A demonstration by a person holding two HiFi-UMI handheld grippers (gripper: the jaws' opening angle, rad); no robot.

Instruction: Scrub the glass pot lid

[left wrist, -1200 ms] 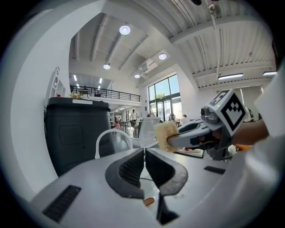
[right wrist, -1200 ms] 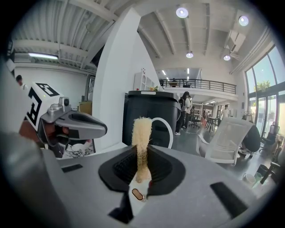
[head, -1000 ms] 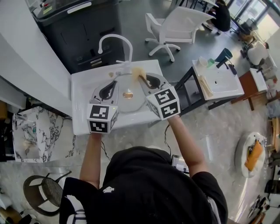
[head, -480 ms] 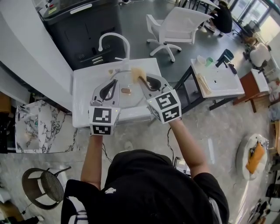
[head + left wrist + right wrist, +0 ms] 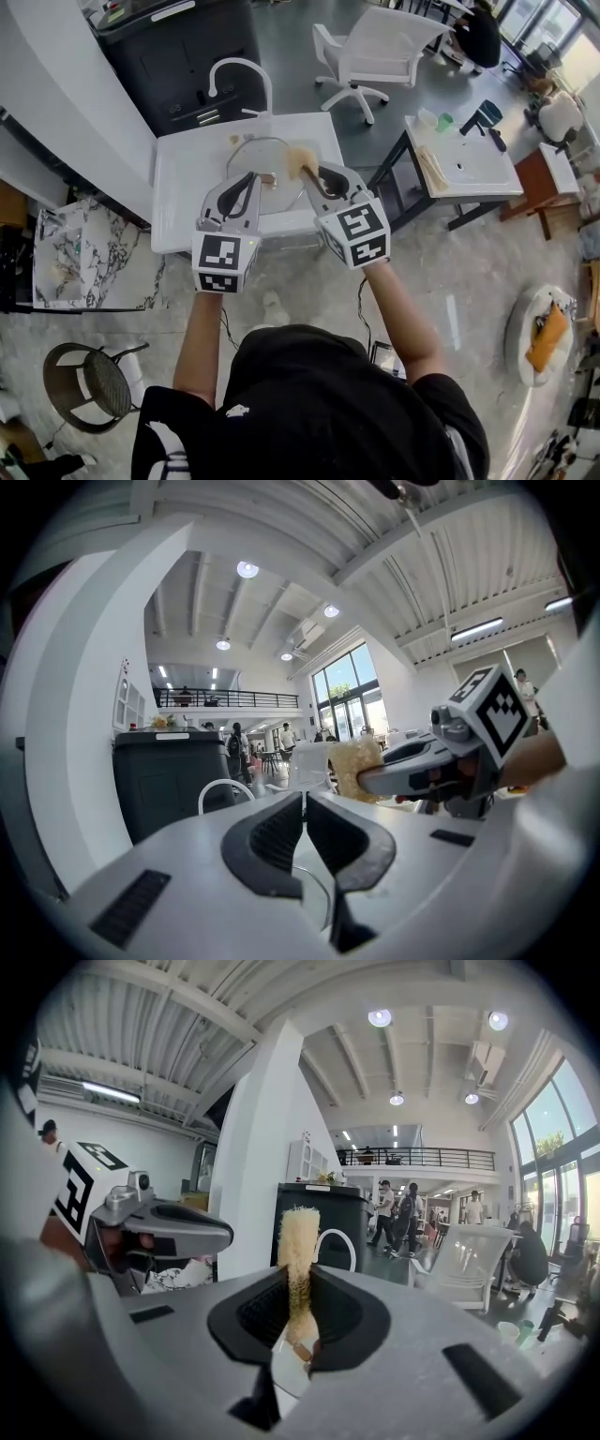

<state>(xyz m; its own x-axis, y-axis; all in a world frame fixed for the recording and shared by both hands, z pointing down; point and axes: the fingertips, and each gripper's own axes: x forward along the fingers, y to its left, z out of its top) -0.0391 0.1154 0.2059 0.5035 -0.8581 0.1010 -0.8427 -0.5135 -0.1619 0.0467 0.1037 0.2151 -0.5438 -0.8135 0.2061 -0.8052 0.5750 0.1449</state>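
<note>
- While the left hand-held gripper (image 5: 305,808) has its jaws pressed together, seemingly pinching the near left rim of the glass pot lid (image 5: 274,157), the grasping part of the task looks done: the lid is steadied for scrubbing.
- The lid sits over the white worktop (image 5: 183,197), in front of the curved faucet (image 5: 240,73), with its copper-coloured knob (image 5: 272,178) facing up. Whether it rests on the worktop or is held just clear of it I cannot tell.
- The right hand-held gripper (image 5: 300,1288) is clamped on a tan scrub sponge (image 5: 299,1237), which stands upright out of its jaws, so the tool is in hand too.
- From the head view the sponge lies at the lid's far right rim, at or just beside the glass; contact cannot be confirmed.
- No suds, water or wet streaks show on the glass, and its cleanliness is too fine to read. How much scrubbing is done cannot be judged; my guess is an early or middle stage.
- Left to do, as I judge it: rub the sponge across the whole top, likely the underside as well, then rinse the lid and set it down.
</note>
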